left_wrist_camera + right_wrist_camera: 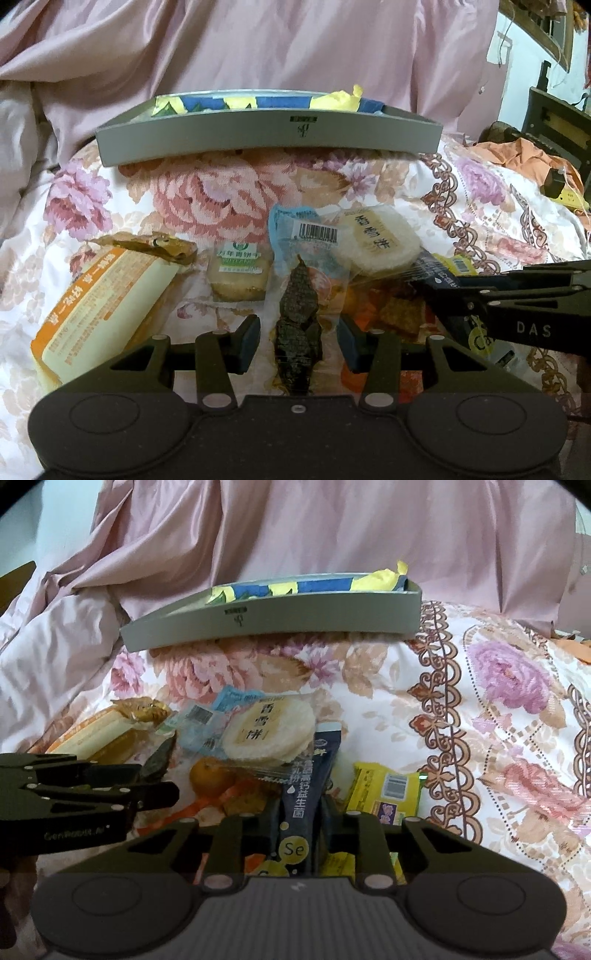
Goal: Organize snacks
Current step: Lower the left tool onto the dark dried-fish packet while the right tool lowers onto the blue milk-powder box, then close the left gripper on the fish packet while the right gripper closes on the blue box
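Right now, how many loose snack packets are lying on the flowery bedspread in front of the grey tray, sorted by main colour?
Orange: 1, the long cracker pack
Clear: 3, biscuit, seaweed strip, round rice cracker
Light blue: 1, barcode packet
Dark blue: 1, stick sachet
Yellow: 1, packet
Total: 7; others may be hidden in the pile.

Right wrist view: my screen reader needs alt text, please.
The right gripper is shut on a dark navy powder sachet above a snack pile on a floral bedspread. A grey tray sits beyond; the left gripper enters from the left.
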A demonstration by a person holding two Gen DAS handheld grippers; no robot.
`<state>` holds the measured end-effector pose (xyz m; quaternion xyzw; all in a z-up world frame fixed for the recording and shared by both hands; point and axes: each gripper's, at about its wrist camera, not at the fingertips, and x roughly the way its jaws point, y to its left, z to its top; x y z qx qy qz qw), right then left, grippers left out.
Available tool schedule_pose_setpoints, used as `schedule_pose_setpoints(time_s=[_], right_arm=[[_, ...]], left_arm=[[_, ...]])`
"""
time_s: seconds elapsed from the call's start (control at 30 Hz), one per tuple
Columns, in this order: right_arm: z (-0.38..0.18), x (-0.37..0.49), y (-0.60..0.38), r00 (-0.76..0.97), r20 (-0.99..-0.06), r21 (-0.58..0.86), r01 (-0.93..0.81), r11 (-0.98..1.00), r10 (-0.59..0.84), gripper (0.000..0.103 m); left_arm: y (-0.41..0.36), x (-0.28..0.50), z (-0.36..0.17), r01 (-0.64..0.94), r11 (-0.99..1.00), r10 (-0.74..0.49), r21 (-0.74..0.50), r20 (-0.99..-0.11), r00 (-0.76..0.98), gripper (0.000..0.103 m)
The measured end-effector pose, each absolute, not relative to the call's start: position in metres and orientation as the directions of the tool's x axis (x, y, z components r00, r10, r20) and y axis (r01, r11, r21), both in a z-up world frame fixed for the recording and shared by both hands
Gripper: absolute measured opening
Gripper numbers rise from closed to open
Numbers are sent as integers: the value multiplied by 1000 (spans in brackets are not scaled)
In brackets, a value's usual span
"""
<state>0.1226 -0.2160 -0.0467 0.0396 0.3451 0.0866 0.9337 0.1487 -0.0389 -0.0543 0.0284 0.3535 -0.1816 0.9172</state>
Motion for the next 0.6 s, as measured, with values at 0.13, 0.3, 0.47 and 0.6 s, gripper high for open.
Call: schedule_pose_setpoints(time_s=[0.13,0.3,0.47,0.6], right_arm=[[-42,117,-217,771,-613,121,-127,985,174,24],[-33,109,-218,810,-565,105,-120,987,159,24],[-23,100,-219,855,-492,93,-135,986,164,24],[-18,97,-217,880,-447,70,-146,987,162,24]], left_arm=[[-38,144,-49,342,935,-316,-88,-644,697,48],[-38,137,-41,343,934,-328,-98,-612,719,48],[-43,129,-34,356,930,-340,-91,-580,740,48],[-45,125,-29,357,930,-344,-90,-560,754,48]])
